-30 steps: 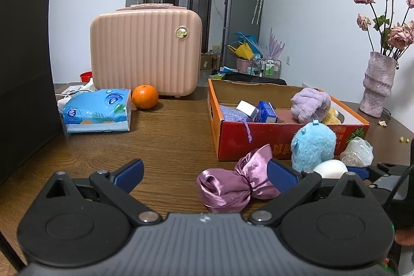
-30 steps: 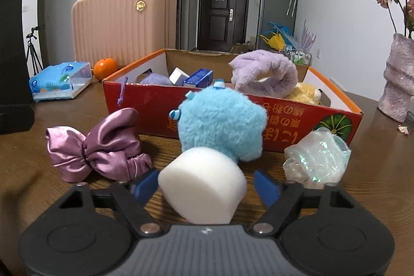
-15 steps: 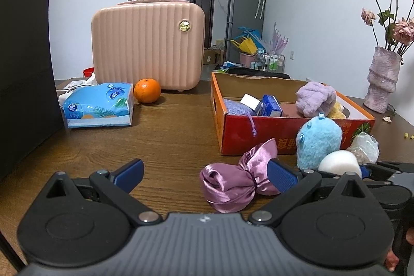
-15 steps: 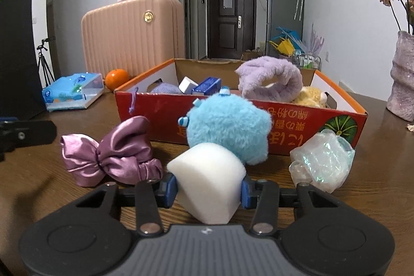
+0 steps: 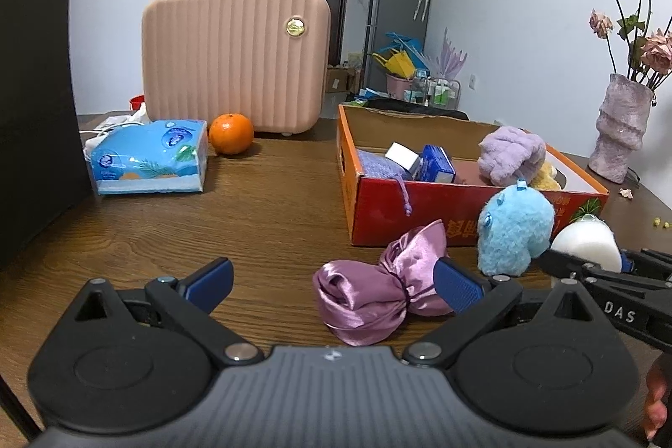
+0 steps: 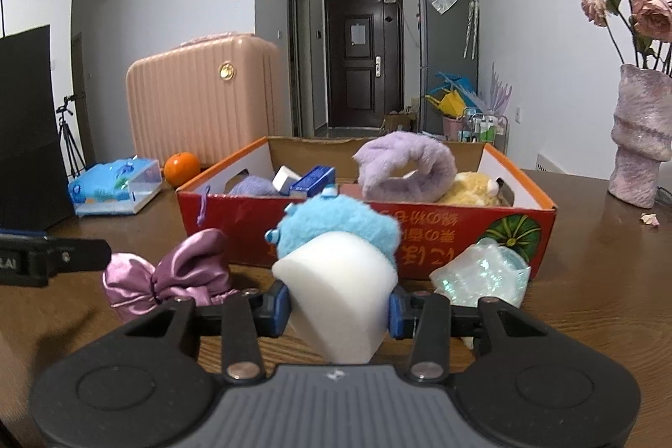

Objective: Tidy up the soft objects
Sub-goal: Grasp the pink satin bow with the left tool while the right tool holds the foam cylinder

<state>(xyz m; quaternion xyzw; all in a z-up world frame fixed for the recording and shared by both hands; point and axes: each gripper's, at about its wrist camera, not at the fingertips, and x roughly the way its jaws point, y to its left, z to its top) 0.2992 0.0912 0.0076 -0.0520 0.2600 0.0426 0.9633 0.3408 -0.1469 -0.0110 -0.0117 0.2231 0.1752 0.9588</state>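
Moved: right gripper (image 6: 338, 311) jaws have just closed, clamping the white sponge (image 6: 336, 290).
Left gripper (image 5: 332, 282): spread apart, empty.
Risk: sponge squirms free over the box (image 6: 521, 215) rim.

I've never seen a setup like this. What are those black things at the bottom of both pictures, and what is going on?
No robot here: a person holds a two-finger gripper in each hand, with a wide-angle camera on each looking along its fingers. That gives two views of one wooden table. The right gripper has just closed on a white sponge. The left gripper is open, with a purple satin bow lying between its fingers. Beyond them sit a blue plush toy and a red cardboard box already holding soft things.
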